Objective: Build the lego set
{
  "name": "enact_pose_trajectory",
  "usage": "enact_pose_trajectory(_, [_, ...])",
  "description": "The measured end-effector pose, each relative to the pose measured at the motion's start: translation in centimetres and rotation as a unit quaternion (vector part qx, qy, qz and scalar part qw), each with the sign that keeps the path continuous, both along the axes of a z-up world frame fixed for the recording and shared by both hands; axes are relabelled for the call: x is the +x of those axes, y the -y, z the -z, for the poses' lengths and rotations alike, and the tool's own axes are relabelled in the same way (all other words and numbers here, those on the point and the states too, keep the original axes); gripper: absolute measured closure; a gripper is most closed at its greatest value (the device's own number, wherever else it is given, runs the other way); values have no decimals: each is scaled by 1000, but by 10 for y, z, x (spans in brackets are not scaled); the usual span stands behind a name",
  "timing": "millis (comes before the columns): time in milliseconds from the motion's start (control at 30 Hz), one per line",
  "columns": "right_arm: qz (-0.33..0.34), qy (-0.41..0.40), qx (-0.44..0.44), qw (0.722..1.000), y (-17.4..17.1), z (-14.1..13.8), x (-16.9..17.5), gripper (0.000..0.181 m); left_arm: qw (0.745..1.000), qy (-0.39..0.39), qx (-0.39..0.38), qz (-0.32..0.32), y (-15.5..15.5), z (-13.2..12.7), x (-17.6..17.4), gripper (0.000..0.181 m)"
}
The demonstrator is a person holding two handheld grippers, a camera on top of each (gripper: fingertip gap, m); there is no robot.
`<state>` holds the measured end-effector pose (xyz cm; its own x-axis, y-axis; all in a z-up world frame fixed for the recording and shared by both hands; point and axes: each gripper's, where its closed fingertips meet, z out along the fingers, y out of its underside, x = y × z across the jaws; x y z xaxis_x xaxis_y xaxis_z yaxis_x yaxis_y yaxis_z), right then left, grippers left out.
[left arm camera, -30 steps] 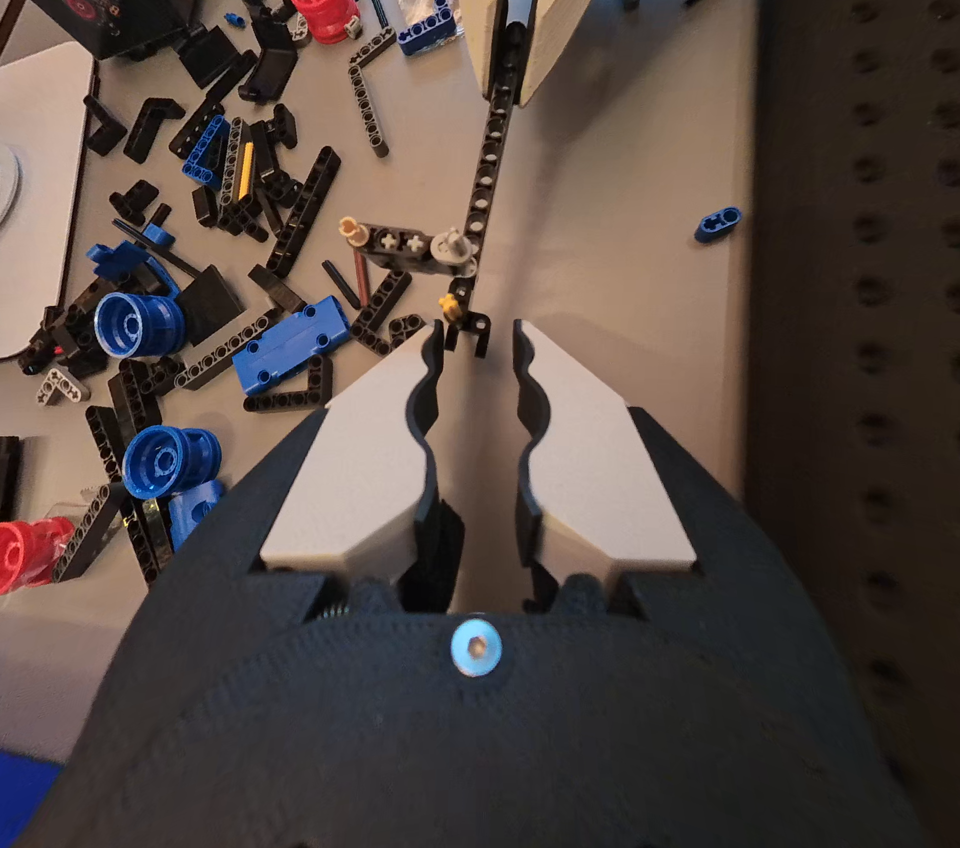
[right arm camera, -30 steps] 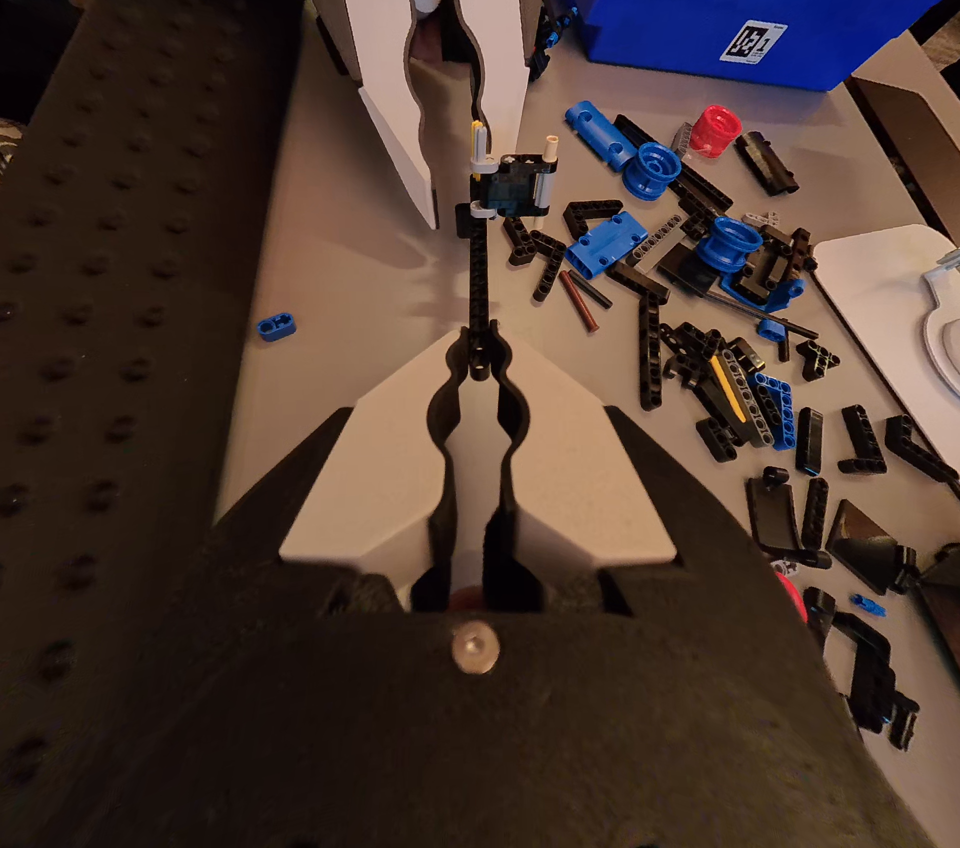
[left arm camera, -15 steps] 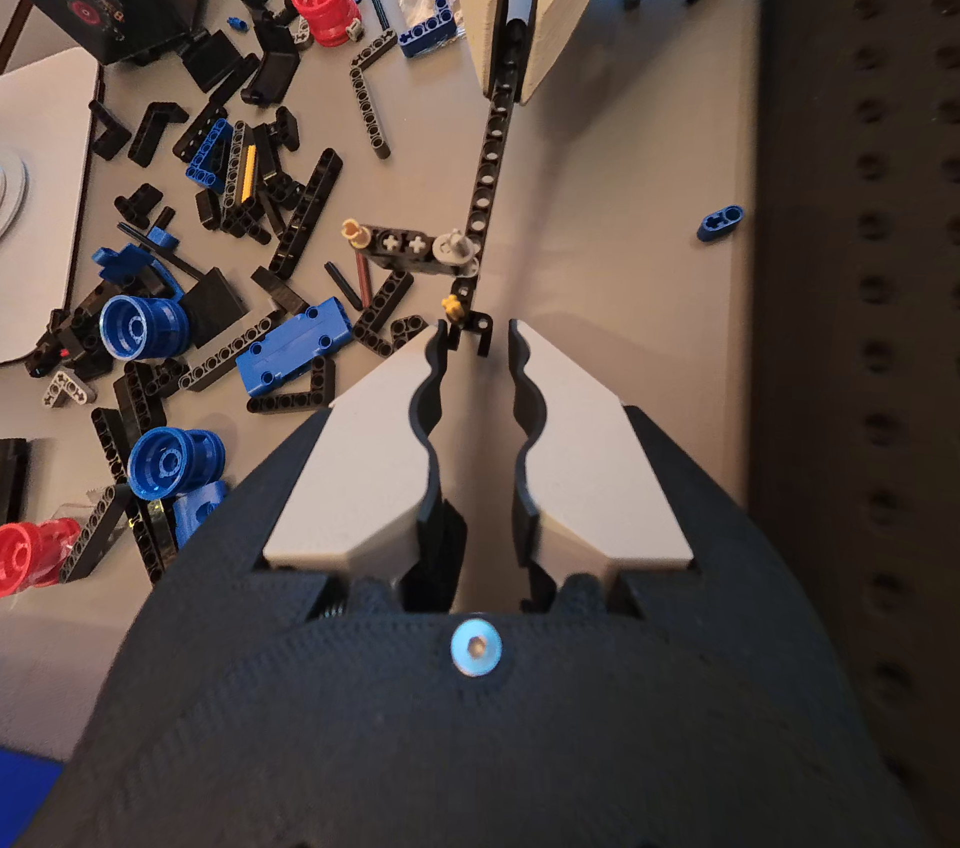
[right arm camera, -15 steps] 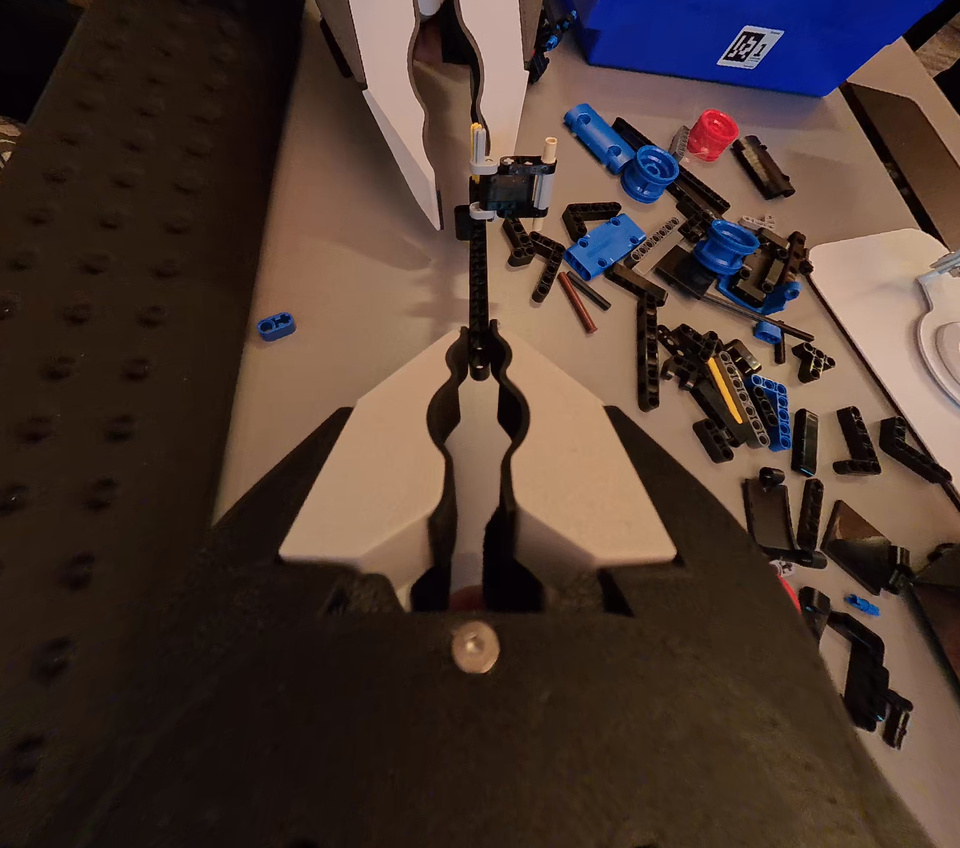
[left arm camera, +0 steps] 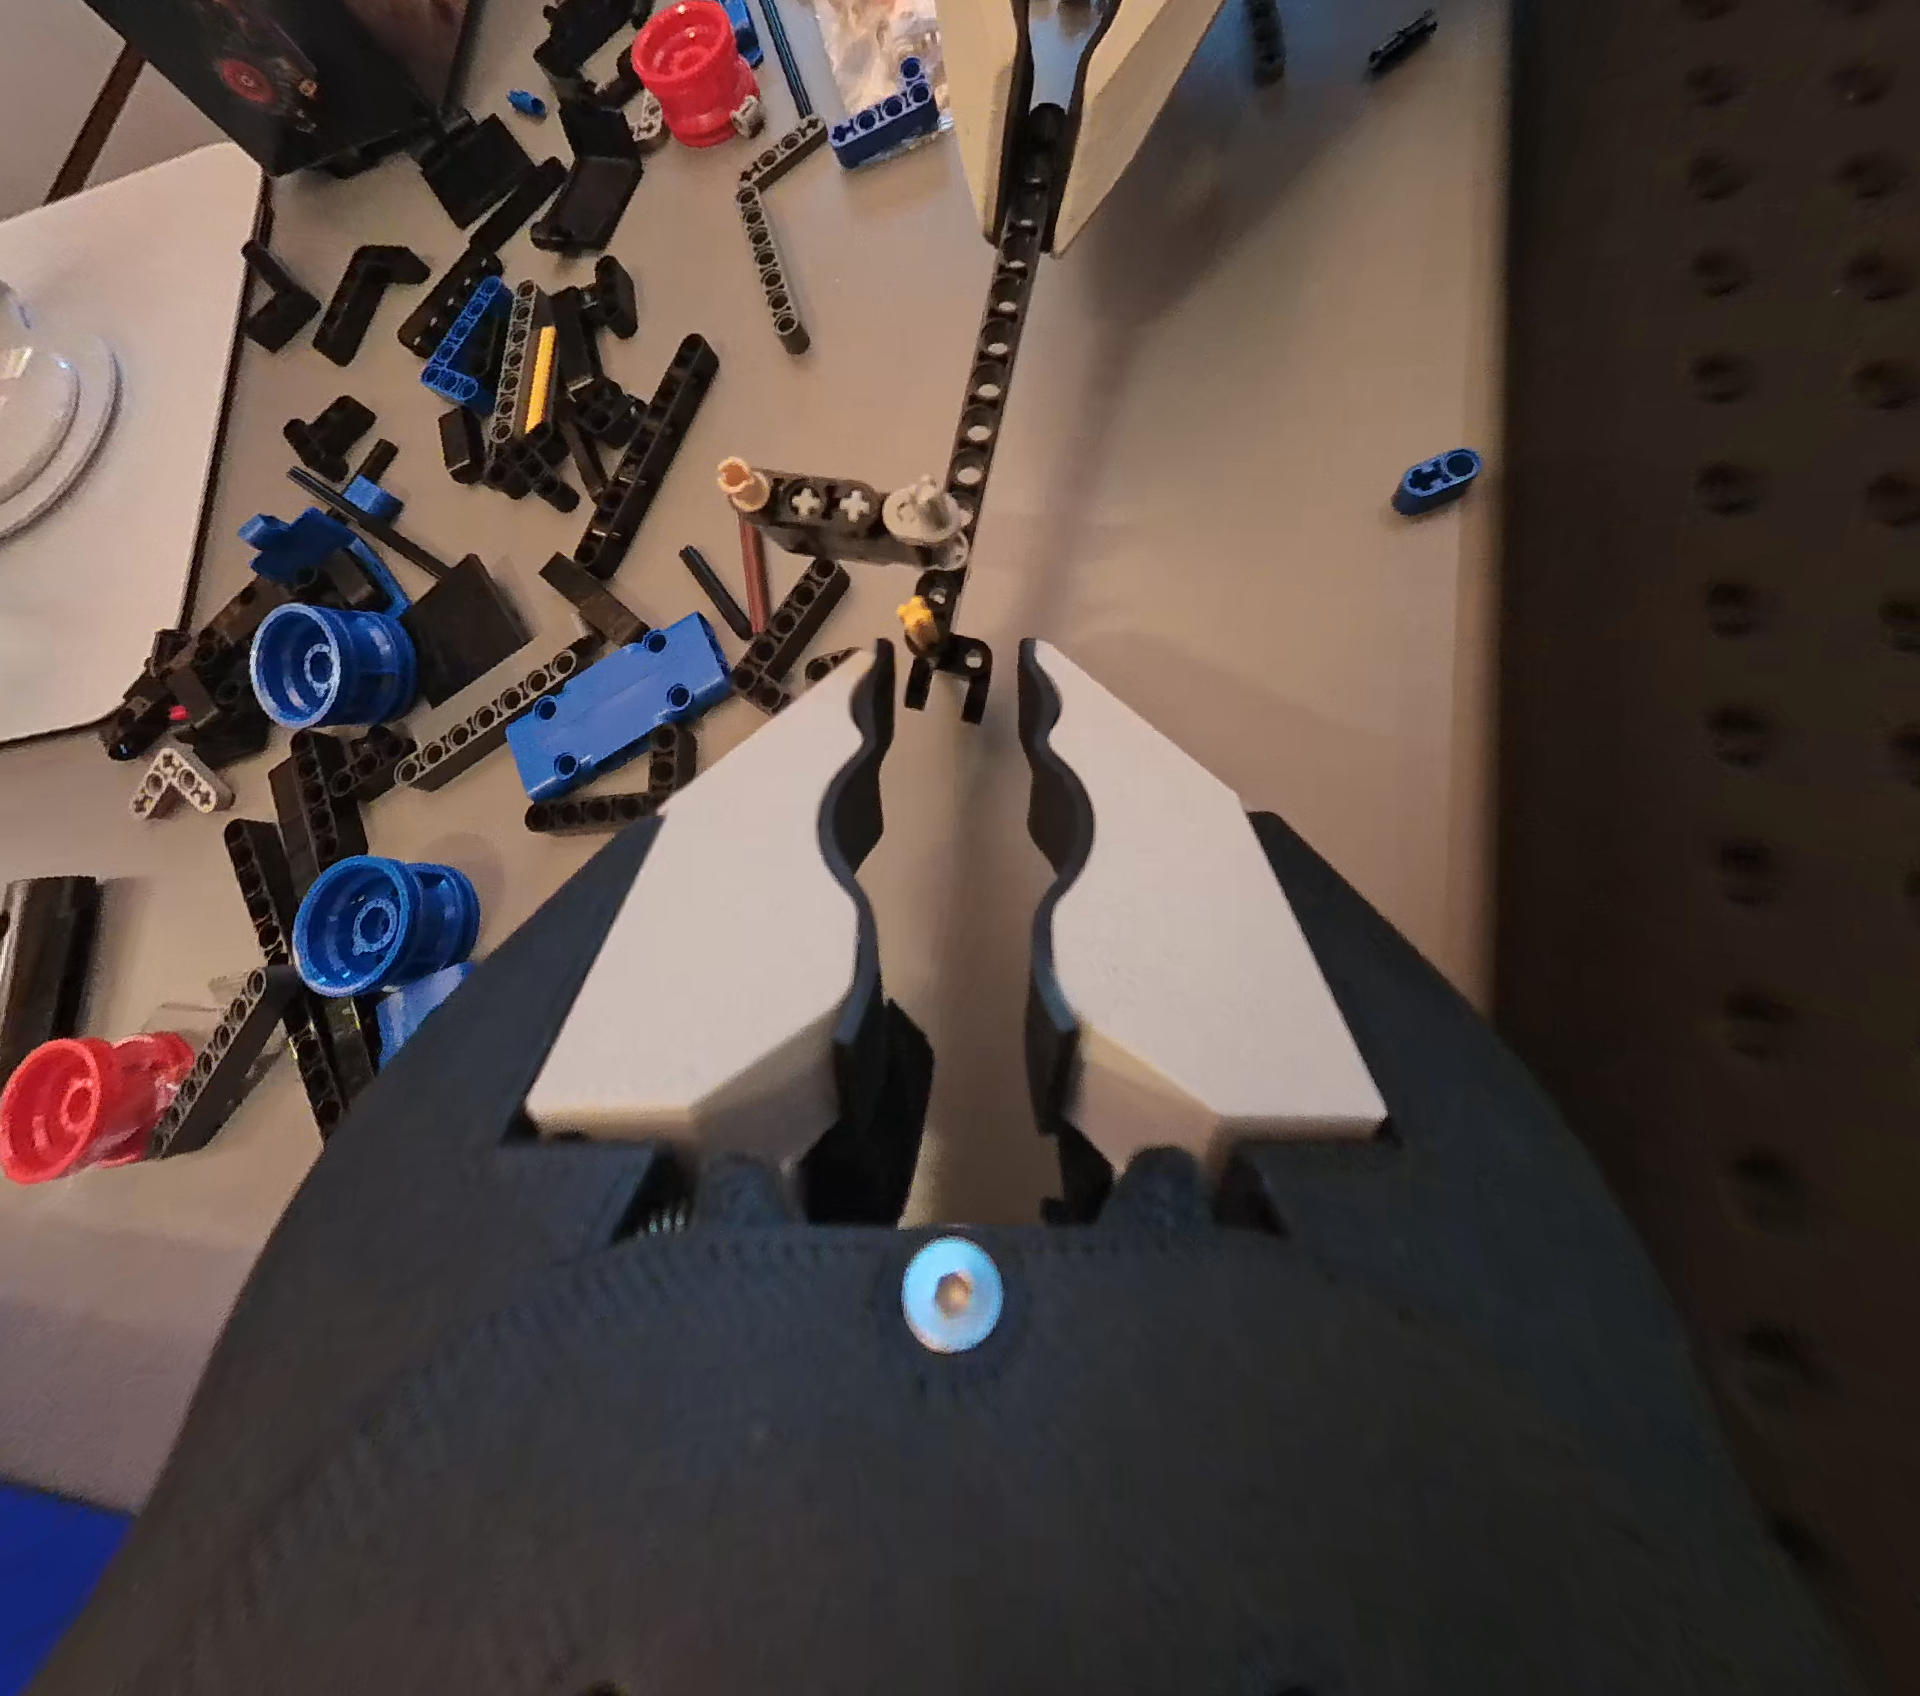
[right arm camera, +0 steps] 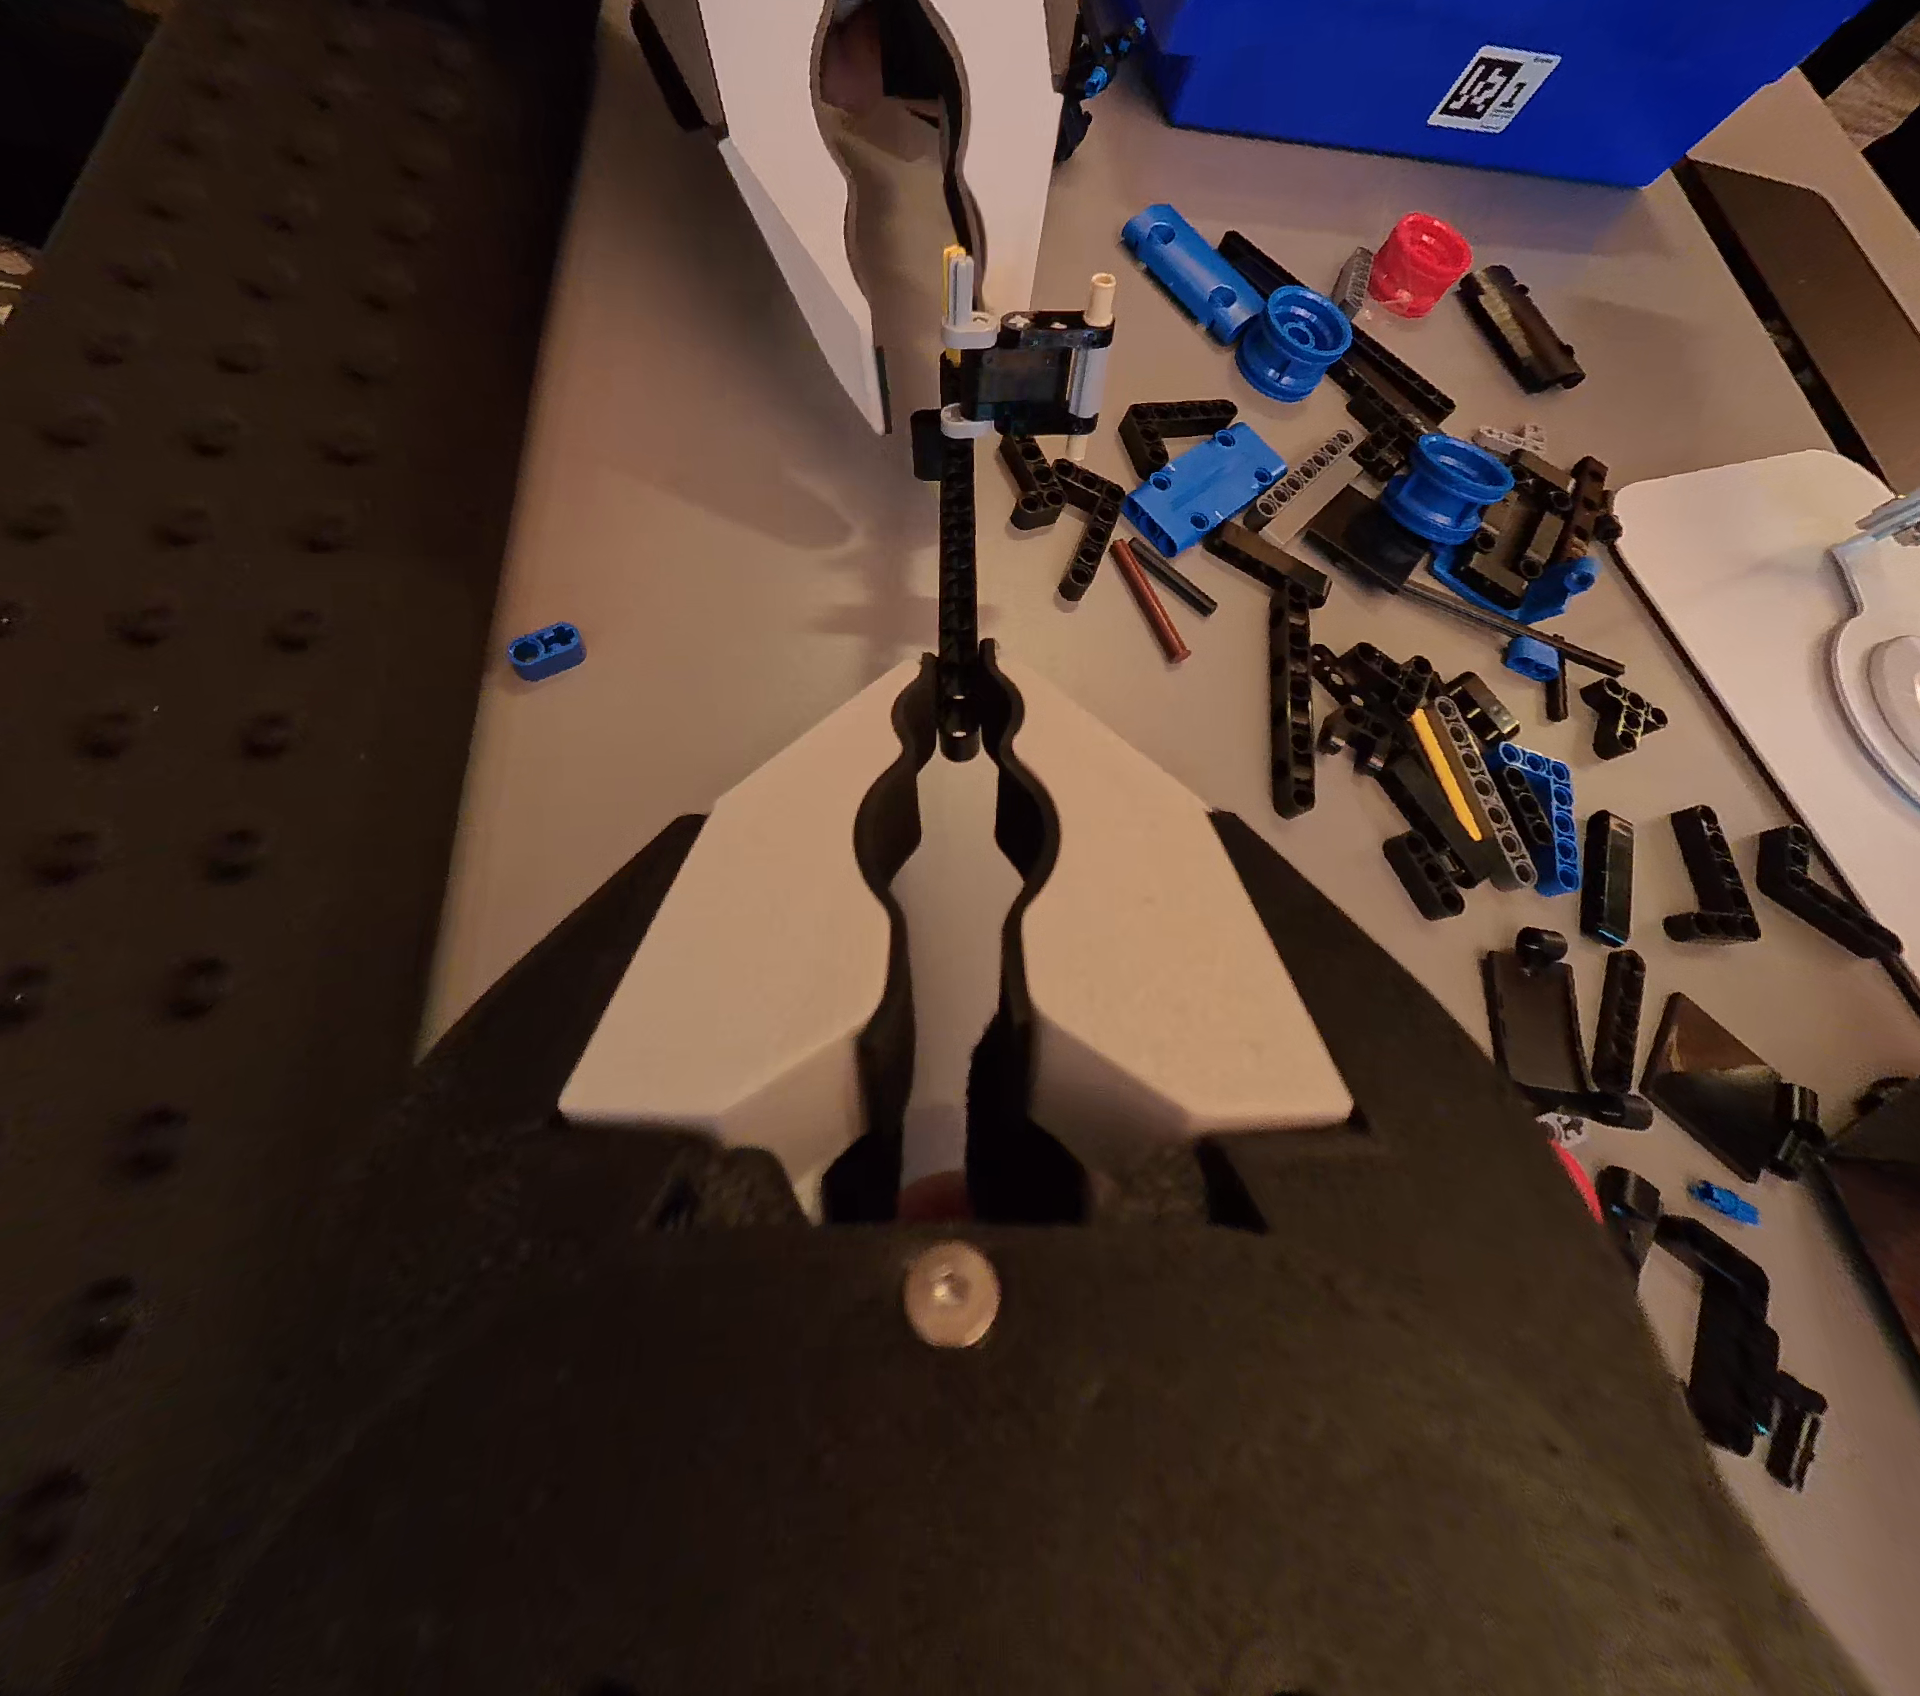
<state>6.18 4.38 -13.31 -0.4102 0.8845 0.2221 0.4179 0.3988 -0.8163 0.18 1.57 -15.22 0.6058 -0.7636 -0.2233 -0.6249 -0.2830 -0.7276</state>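
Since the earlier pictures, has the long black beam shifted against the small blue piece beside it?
No. The long black beam stays clamped in the right tool, equally far from the small blue piece.

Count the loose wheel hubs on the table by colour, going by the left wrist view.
Red wheel hubs: 2, the far one and the near one
Blue wheel hubs: 2, the far one and the near one
Total: 4

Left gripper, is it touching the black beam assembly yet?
Apart. In the left wrist view the left gripper stands open, with table showing between each jaw and the black beam assembly.
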Motion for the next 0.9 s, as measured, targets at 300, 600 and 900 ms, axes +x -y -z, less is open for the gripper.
enact_pose_trajectory(300, [-4, 4, -2, 1000, 2, 2, 0, 175, 1000, -13, -1, 4, 1, 3, 0, 168])
enact_pose_trajectory(600, [-1, 6, 13, 1000, 3, 4, -2, 171, 999, -17, -23, -27, 6, 2, -6, 168])
enact_pose_trajectory(900, [-17, 24, 26, 999, 11, 12, -1, 175, 999, -22, -25, -19, 12, 3, -2, 168])
